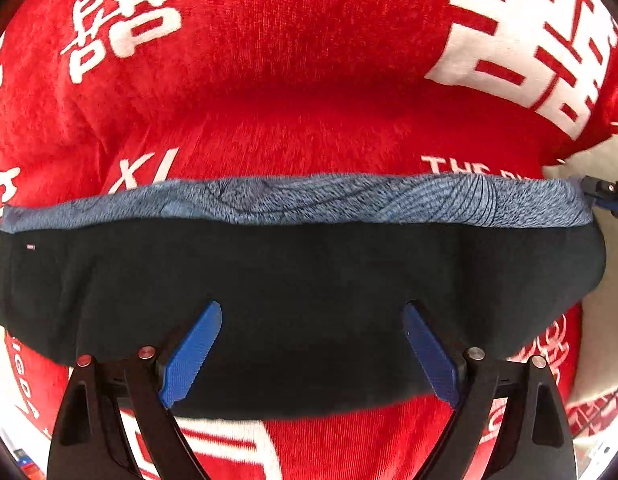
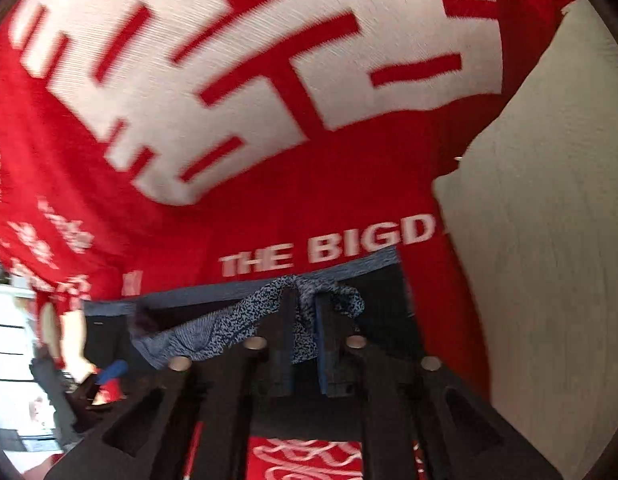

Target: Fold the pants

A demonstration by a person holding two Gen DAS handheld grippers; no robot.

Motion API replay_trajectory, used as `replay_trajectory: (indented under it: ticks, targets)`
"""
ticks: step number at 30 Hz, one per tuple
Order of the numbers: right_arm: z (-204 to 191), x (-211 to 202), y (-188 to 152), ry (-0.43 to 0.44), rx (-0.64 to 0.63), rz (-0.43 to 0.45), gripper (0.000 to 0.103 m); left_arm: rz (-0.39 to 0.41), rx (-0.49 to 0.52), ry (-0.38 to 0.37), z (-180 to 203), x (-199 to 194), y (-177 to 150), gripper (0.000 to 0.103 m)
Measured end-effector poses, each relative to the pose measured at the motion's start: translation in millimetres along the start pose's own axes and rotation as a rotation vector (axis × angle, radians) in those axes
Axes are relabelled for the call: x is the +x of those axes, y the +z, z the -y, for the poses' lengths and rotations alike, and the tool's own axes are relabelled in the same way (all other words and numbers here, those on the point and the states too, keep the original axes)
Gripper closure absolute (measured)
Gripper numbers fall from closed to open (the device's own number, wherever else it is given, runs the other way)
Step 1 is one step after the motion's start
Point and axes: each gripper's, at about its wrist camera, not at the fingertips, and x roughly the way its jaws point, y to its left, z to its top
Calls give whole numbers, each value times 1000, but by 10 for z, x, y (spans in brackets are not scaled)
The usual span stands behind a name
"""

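1. The dark pants (image 1: 301, 300) lie folded on the red cloth (image 1: 289, 80); the fold looks nearly finished.
2. The left gripper (image 1: 313, 352) hovers above, jaws wide, holding nothing.
3. The right gripper (image 2: 305, 344) has its jaws narrowly parted around the blue patterned waistband (image 2: 229, 328); whether they pinch it, the blur hides.
4. Next: let go and smooth.

both wrist cameras look steeply down, close over the pants (image 1: 301, 280) (shared) on the red blanket (image 1: 301, 80).

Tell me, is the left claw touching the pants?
Cannot tell. In the left wrist view the left claw stands wide open with the dark pants behind its fingers; contact or a gap does not show plainly.
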Motion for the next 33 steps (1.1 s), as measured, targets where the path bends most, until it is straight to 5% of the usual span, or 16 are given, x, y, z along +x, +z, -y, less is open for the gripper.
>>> replay_trajectory:
  ticks: [2, 5, 7, 15, 16, 17, 18, 20, 25, 27, 33]
  targets:
    - [13, -71, 12, -45, -12, 51, 41, 4, -8, 19, 9, 39, 63, 10]
    - [7, -301, -20, -38, -24, 141, 35, 6, -20, 34, 8, 92, 130, 10]
    - [36, -315, -16, -8, -13, 122, 39, -1, -13, 48, 36, 150, 165, 10]
    - [203, 232, -29, -179, -48, -14, 50, -39, -5, 110, 116, 498, 240, 10]
    - [240, 299, -29, -193, -44, -27, 56, -48, -11, 113, 112, 548, 240, 10]
    - [307, 442, -6, -189, -23, -63, 81, -55, -21, 114, 106, 575, 242, 10]
    - [350, 527, -4, -183, -1, -95, 94, -55, -31, 109, 99, 570, 249, 10]
    - [322, 506, 25, -198, -32, -76, 97, -32, -28, 110, 107, 539, 259, 10]
    - [317, 565, -6, -325, -108, -75, 94, -17, 1, 153, 131, 660, 281, 0]
    - [293, 514, -10, -342, -93, -63, 82, -46, -25, 139, 84, 614, 315, 0]
    - [-24, 97, -171, -154, -93, 42, 81, 72, -30, 225, -184, 373, 472, 0]
